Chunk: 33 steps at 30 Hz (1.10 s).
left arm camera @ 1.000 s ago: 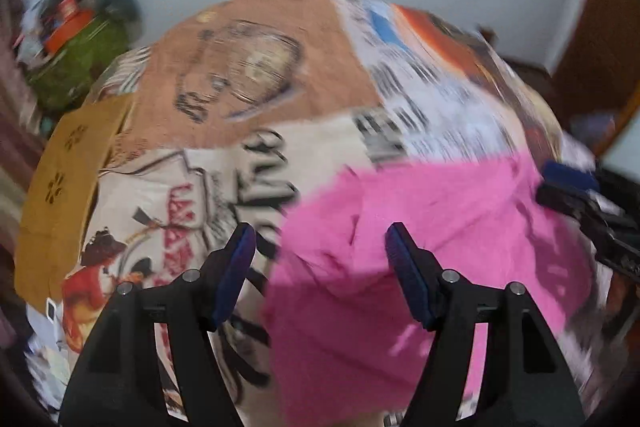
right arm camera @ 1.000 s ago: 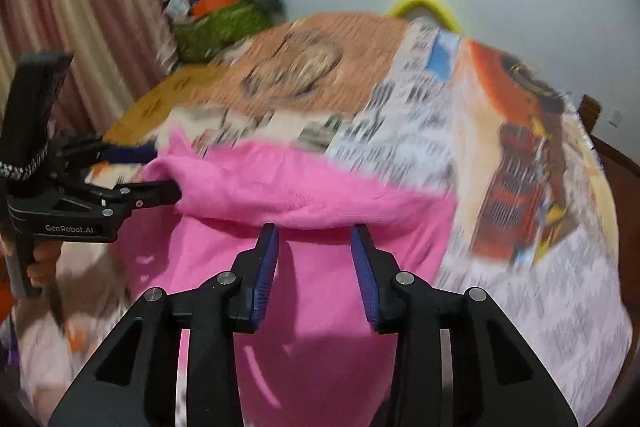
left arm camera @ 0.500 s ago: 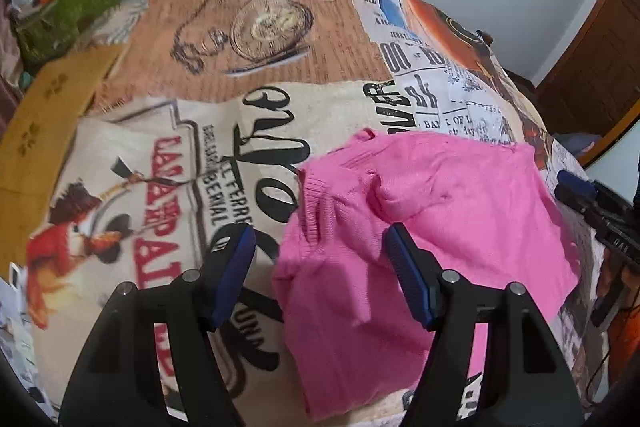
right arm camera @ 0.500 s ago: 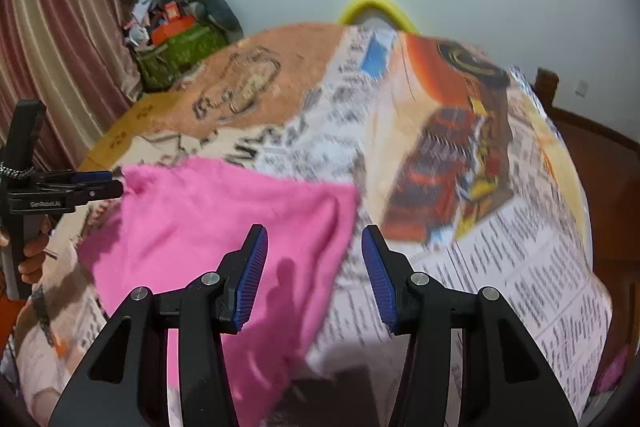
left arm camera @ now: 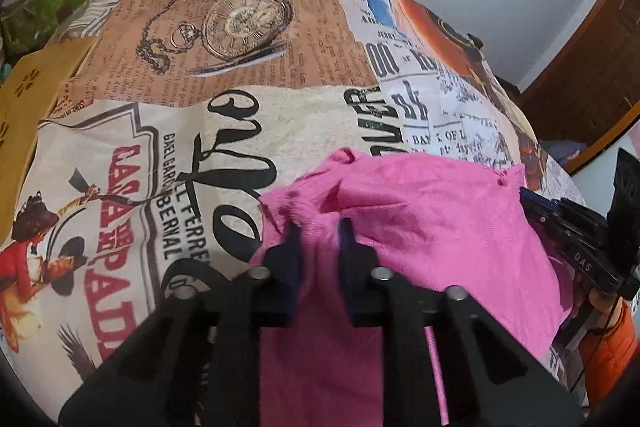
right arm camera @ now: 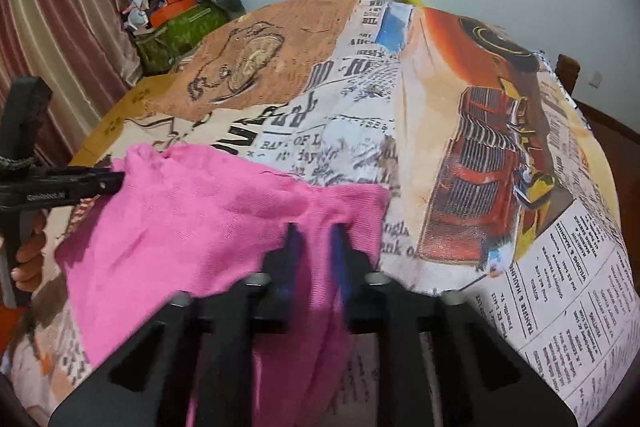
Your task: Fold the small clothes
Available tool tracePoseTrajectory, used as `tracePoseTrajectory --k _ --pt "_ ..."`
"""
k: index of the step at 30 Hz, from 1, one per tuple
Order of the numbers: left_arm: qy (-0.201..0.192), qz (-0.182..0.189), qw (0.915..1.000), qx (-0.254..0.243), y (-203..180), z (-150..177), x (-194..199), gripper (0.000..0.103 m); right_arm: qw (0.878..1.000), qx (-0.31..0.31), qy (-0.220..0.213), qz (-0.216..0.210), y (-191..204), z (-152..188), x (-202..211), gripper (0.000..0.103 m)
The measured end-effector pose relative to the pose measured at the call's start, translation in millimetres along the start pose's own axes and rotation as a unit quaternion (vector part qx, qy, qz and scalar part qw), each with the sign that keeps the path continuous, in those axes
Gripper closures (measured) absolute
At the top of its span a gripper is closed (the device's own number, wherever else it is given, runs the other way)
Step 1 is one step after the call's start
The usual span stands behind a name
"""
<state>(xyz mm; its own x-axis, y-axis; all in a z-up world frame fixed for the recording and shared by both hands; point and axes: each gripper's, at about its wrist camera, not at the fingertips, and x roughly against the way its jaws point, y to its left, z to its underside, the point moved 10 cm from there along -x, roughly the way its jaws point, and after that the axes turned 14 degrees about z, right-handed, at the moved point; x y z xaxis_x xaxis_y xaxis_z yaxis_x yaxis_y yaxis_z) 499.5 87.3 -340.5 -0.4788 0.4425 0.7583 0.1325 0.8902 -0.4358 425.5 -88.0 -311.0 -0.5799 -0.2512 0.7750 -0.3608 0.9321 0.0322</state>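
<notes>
A round table with a printed collage tablecloth stands before a pale wall; clutter sits in the far corner. The pink garment lies rumpled at the near edge, part hanging over it.

Handling, as judged: light, soft knit, no stiffness. It will sag and bunch. Grip at edges or corners, one per side.

The left gripper is closing, with a fold of cloth gathered between its jaws. The right gripper is closed tight on the cloth near the garment's right edge.

Not determinable: garment type, sleeves or neckline, and the overhanging portion, which the gripper bodies hide.
</notes>
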Motion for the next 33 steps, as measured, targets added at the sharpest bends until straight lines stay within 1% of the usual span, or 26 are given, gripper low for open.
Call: tracePoseTrajectory --k 3,4,8,11,13,16,19,20,21,23,26,27,29,30,31,32,33 --pt "-0.008 0.020 0.9997 0.008 0 0 6 0.091 1.000 0.002 -0.018 0.001 -2 -2 12 0.098" --pt "-0.017 0.020 0.9997 0.004 0 -1 12 0.092 1.000 0.004 -0.024 0.001 -2 -3 16 0.098" --pt "-0.040 0.021 0.9990 -0.001 -5 -7 29 0.092 0.998 0.003 -0.069 0.004 -8 -19 45 0.099" --pt "-0.057 0.013 0.9983 0.000 -4 -16 37 0.092 0.997 0.000 -0.080 0.009 -13 -30 50 0.099" --pt "-0.058 0.004 0.9983 0.006 0 -19 36 0.092 0.997 -0.002 -0.078 0.016 -17 -34 45 0.099" --pt "-0.048 -0.007 0.9987 0.015 10 -18 27 0.092 0.998 0.003 -0.061 0.027 -17 -30 26 0.099" --pt "-0.020 -0.017 0.9994 0.024 20 -10 9 0.091 0.999 0.009 -0.036 0.038 -16 -19 5 0.099" --pt "-0.008 -0.025 0.9994 0.020 22 -6 2 0.090 0.999 0.011 -0.027 0.039 -15 -15 -1 0.099" --pt "-0.001 -0.036 0.9992 0.015 23 -3 -1 0.087 0.999 0.019 -0.018 0.040 -12 -11 -5 0.099" --pt "-0.004 -0.054 0.9985 -0.002 21 -2 3 0.085 0.998 0.031 -0.015 0.046 -9 -9 -4 0.098" --pt "-0.015 -0.051 0.9980 -0.036 8 -4 18 0.085 0.998 0.026 -0.027 0.041 -10 -14 13 0.097" --pt "-0.018 -0.055 0.9973 -0.045 5 -5 23 0.085 0.999 0.021 -0.031 0.036 -11 -16 17 0.096" --pt "-0.024 -0.061 0.9959 -0.062 -3 -5 36 0.084 0.999 0.009 -0.044 0.014 -9 -22 33 0.089" --pt "-0.027 -0.061 0.9956 -0.066 -5 -5 40 0.080 0.999 0.007 -0.054 0.004 -7 -24 44 0.081" --pt "-0.031 -0.058 0.9955 -0.068 -7 -4 45 0.074 0.998 0.006 -0.062 0.000 -6 -25 52 0.072" --pt "-0.035 -0.053 0.9957 -0.067 -9 -2 50 0.070 0.997 0.005 -0.071 -0.003 -4 -26 60 0.068" --pt "-0.037 -0.048 0.9960 -0.065 -10 0 54 0.059 0.997 0.004 -0.076 -0.005 -2 -26 65 0.064"
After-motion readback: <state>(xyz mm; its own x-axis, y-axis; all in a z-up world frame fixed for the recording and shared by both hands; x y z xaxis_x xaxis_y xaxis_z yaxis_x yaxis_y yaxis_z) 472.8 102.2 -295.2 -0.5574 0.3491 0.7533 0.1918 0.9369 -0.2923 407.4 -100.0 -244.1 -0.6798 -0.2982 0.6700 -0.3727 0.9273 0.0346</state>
